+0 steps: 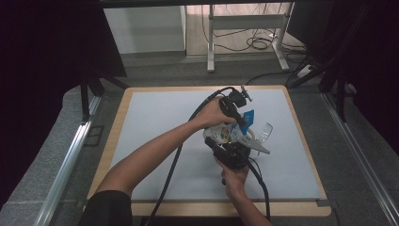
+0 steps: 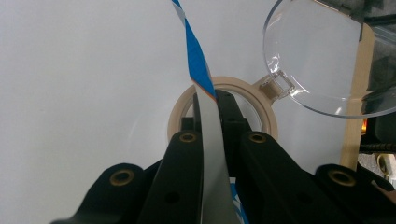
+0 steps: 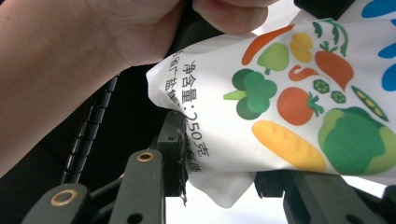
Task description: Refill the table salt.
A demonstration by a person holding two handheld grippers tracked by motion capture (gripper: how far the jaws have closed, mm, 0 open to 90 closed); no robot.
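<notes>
A white pouch (image 1: 225, 134) printed with vegetables and topped in blue hangs above the middle of the table between both grippers. My left gripper (image 1: 242, 123) comes down from the far side and is shut on the pouch's thin blue-and-white top edge (image 2: 196, 60), which runs up between its jaws (image 2: 210, 100). My right gripper (image 1: 225, 147) is below, nearer the person. Its jaws (image 3: 219, 158) are shut on the pouch's lower end (image 3: 289, 93), beside the printed "250". The person's left hand (image 3: 93, 56) is close above it.
A beige tape roll (image 2: 267, 112) lies on the white mat (image 1: 155, 122) under the left gripper. A clear round plastic piece (image 2: 317, 56) with a short handle lies just right of it (image 1: 266, 131). The table's wooden rim (image 2: 358, 93) is close by.
</notes>
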